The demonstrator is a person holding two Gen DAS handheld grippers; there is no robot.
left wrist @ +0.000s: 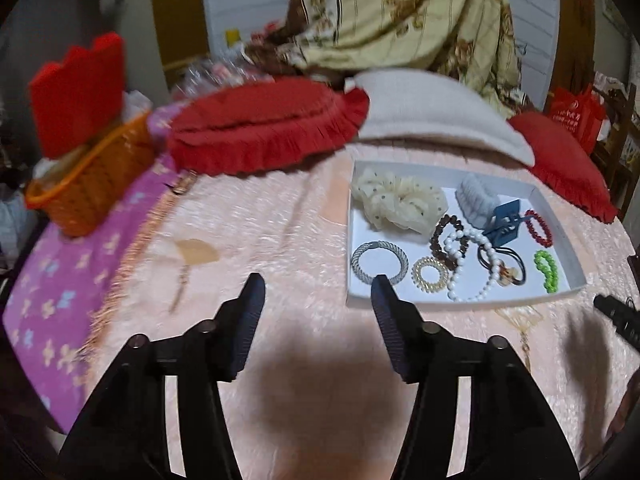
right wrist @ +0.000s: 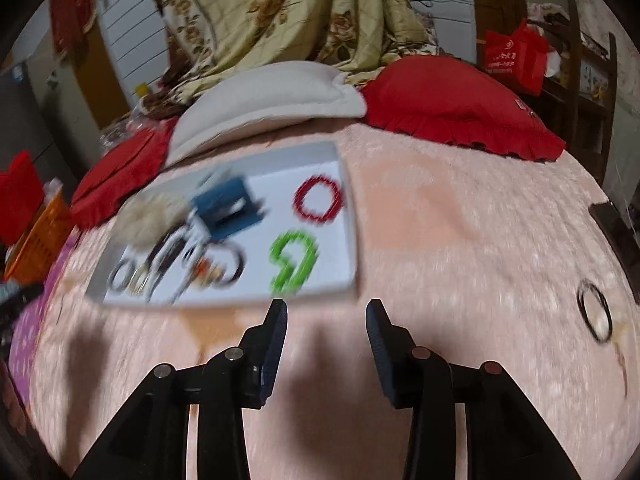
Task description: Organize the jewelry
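left wrist view: one shallow white tray (left wrist: 558, 216) sits on the pink textured bed cover (left wrist: 260, 240). in it, one each: cream dotted scrunchie (left wrist: 398, 200), grey claw clip (left wrist: 478, 198), blue claw clip (left wrist: 505, 226), red bead bracelet (left wrist: 538, 228), green bead bracelet (left wrist: 547, 270), white pearl strand (left wrist: 472, 268), brown bead bracelet (left wrist: 444, 238), grey braided hair tie (left wrist: 379, 262), gold coil tie (left wrist: 430, 274). left gripper (left wrist: 318, 294) fingers spread wide, holding nothing, near the tray's front edge. right wrist view, blurred: right gripper (right wrist: 326, 314) fingers wide apart, holding nothing; one thin black hair tie (right wrist: 595, 312) lies on the cover well apart from the tray.
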